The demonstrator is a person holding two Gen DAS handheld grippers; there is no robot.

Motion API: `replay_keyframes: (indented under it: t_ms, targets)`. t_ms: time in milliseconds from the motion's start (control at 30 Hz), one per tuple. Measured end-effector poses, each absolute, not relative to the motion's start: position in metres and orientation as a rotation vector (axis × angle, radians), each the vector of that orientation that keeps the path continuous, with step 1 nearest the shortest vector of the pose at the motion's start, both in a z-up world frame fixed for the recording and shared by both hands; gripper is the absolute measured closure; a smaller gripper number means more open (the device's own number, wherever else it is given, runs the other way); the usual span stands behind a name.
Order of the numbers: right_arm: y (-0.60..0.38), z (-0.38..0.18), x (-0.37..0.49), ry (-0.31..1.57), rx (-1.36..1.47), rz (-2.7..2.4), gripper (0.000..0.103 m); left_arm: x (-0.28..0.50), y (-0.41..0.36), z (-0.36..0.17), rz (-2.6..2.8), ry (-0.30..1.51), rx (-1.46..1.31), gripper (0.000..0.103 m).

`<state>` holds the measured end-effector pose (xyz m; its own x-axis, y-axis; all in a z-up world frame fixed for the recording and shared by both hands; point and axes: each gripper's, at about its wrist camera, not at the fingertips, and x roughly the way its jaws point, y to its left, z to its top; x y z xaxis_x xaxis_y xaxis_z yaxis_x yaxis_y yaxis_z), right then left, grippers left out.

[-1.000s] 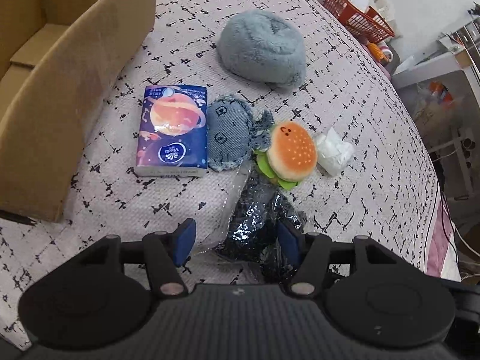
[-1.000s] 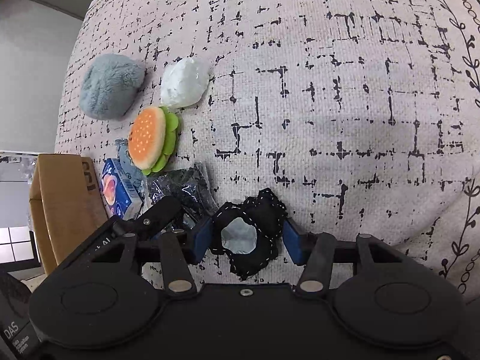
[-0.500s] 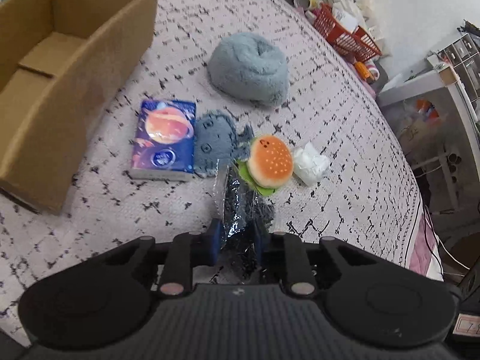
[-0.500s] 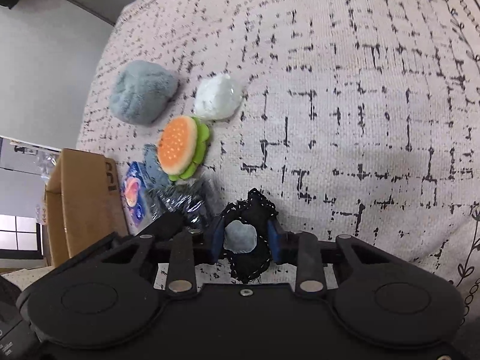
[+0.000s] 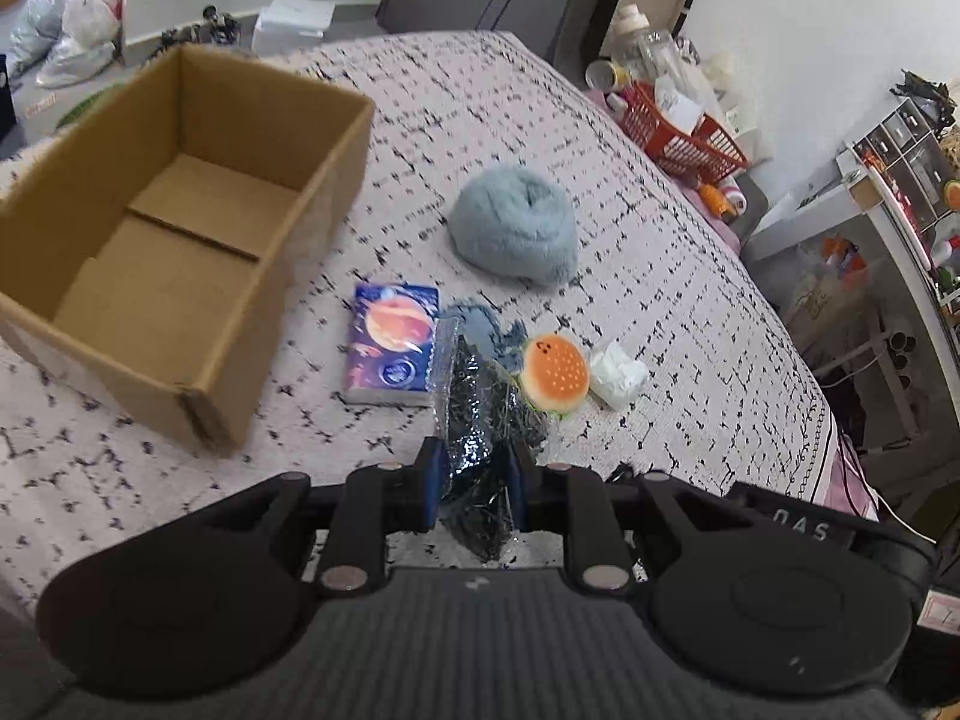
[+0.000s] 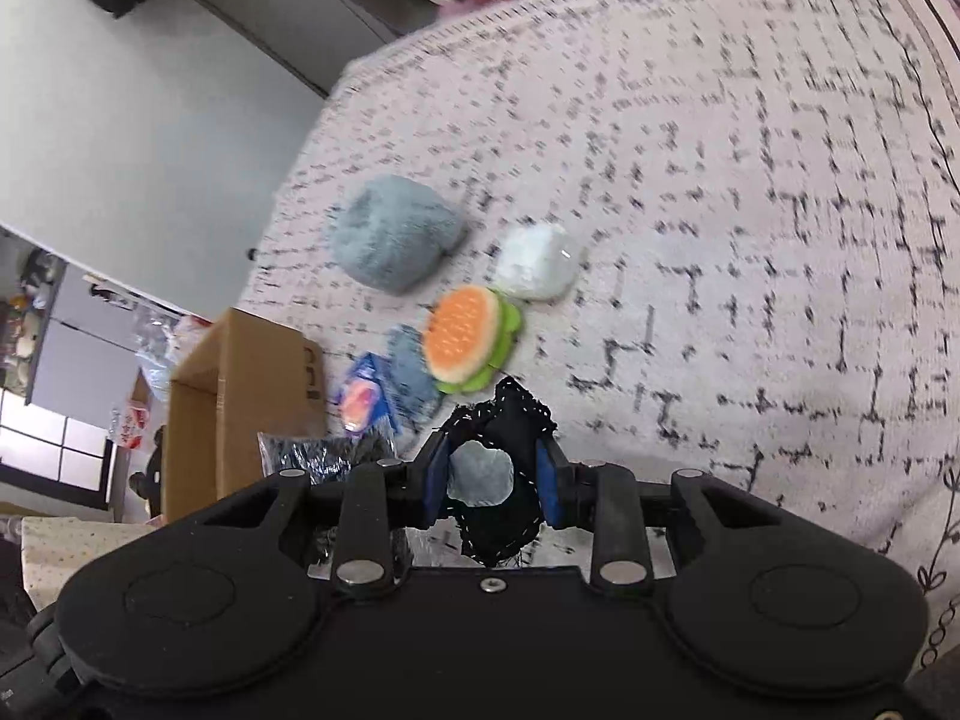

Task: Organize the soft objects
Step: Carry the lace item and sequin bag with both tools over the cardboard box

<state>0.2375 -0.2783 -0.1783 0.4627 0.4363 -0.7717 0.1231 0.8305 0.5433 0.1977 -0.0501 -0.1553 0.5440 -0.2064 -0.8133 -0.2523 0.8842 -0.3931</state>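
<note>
Both grippers, spread a second ago, are now pinched and lifted. The left gripper (image 5: 472,483) clamps the bag (image 5: 480,420) of dark fabric, raised ahead of it. The right gripper (image 6: 491,489) clamps the black pouch (image 6: 501,480). The box (image 5: 174,240) stands empty, forward-left of the left gripper. Judgement: both loads are ready for carrying there.

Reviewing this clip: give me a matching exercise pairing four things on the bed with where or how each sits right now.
Things:
1. cardboard box
2. sequin pouch
3. black lace piece
4. burger plush

States:
A. clamped in the right gripper
B. lying between a denim plush and a white wad
C. open and holding nothing
D. clamped in the left gripper

Pairs: 1-C, 2-D, 3-A, 4-B
</note>
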Motion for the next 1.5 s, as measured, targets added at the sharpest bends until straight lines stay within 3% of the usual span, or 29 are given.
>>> replay_keyframes:
  t_ms: [667, 1500]
  targets:
    - [-0.241, -0.12, 0.22, 0.859, 0.492, 0.448, 0.073, 0.165, -0.002, -0.084, 0.097, 0.854, -0.415, 0.082]
    - [-0.15, -0.116, 0.239, 0.816, 0.428, 0.621, 0.073, 0.176, 0.092, -0.099, 0.265, 0.819, -0.462, 0.082]
